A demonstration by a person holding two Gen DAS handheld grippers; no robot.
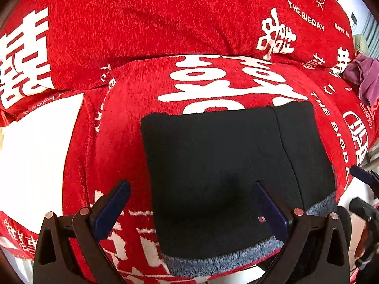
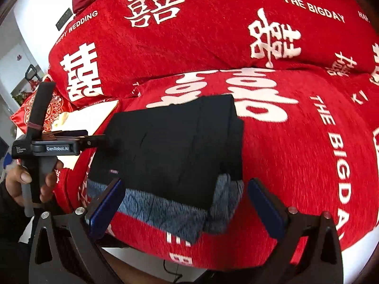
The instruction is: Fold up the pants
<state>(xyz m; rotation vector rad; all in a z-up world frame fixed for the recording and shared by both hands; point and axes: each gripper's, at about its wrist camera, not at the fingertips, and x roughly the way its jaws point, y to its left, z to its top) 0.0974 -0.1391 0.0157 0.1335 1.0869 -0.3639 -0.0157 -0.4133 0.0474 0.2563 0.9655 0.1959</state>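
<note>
"THE BIGDAY" and "HAPPY WEDDING" are printed in white on the red sofa cover (image 2: 308, 142); "GenRobot.AI" is marked on the left gripper (image 2: 56, 148).

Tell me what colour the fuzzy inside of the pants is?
Speckled grey-blue; the lining peeks out under the black pants, clearest in the right wrist view.

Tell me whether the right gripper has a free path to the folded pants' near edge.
Probably yes. The right gripper has its jaws open, facing the pants on the red blanket, with nothing between. The left gripper sits at the far-left edge.
</note>
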